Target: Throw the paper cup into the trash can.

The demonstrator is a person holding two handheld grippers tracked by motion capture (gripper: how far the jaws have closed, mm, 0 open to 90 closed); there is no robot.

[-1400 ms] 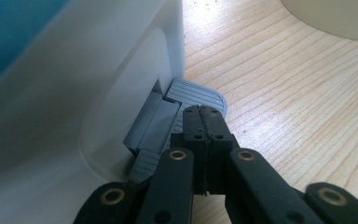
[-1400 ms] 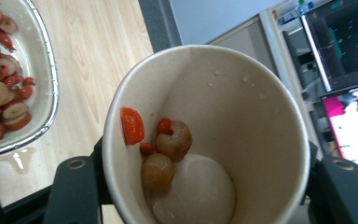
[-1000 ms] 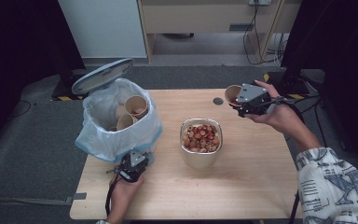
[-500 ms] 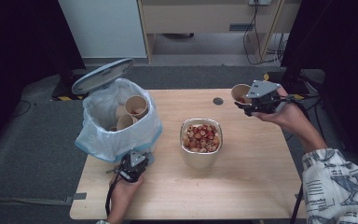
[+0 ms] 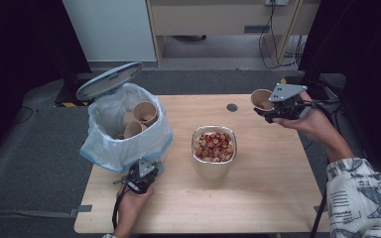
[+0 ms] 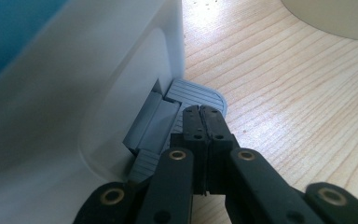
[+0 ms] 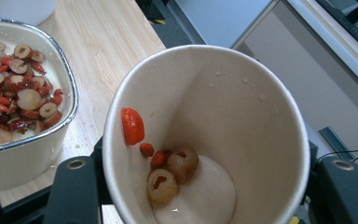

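Our right gripper (image 5: 270,110) pinches a tan paper cup (image 5: 261,98) by its sides above the far right part of the pale wooden table (image 5: 258,198). The cup is tipped, and in the right gripper view a few red and pale fruit pieces (image 7: 168,170) sit in its bottom, one red piece stuck to the wall. Compared with a second ago, the cup and this gripper have shifted a little to the right. Nearer the middle stands a rounded metal bowl (image 5: 213,168) full of sliced red and pale fruit (image 5: 213,145). Our left gripper (image 5: 140,179), jaws pressed together, rests on the grey pedal (image 6: 193,93) of the white pedal bin (image 5: 124,148) at the near left. The bin's lid (image 5: 109,80) stands open, and three tan cups (image 5: 139,119) lie in its clear bag.
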